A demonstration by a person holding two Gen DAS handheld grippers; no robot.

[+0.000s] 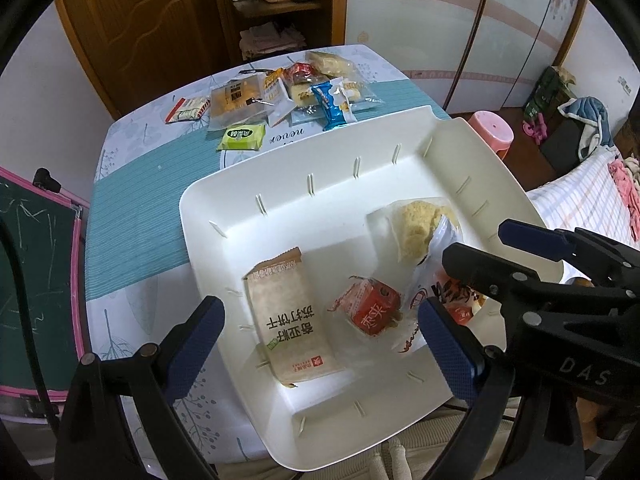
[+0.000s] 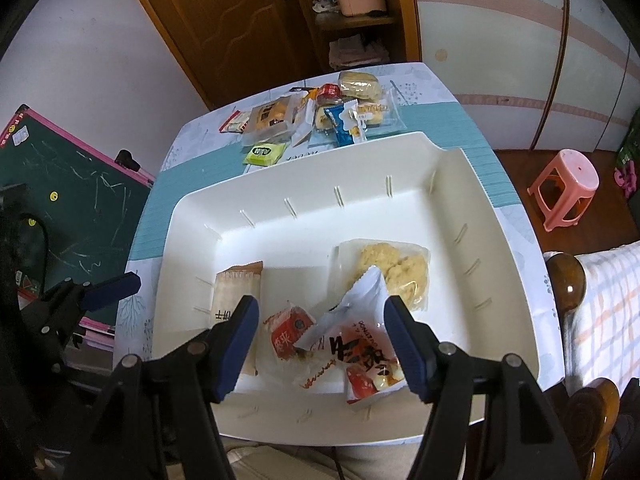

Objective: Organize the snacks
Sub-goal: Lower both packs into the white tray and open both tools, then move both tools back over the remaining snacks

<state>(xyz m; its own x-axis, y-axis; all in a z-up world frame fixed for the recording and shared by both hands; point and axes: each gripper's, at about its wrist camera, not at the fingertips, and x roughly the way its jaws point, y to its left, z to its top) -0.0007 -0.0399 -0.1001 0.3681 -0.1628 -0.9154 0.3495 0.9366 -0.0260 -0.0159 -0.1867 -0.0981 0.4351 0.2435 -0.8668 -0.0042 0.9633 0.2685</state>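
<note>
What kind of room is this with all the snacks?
Probably a bedroom or family room at home. A wooden door and tall wardrobe stand behind the snack table, a pink stool is on the floor, and a bed's striped cover shows.

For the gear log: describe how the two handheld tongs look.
Both the left tongs and the right tongs are black angular frames with round silver rivets at the joints. Their fingers carry dark blue pads with a fine knurled texture. One black body bears pale letters "DAS". Thin dark cables run beneath. No sleeve shows.
</note>
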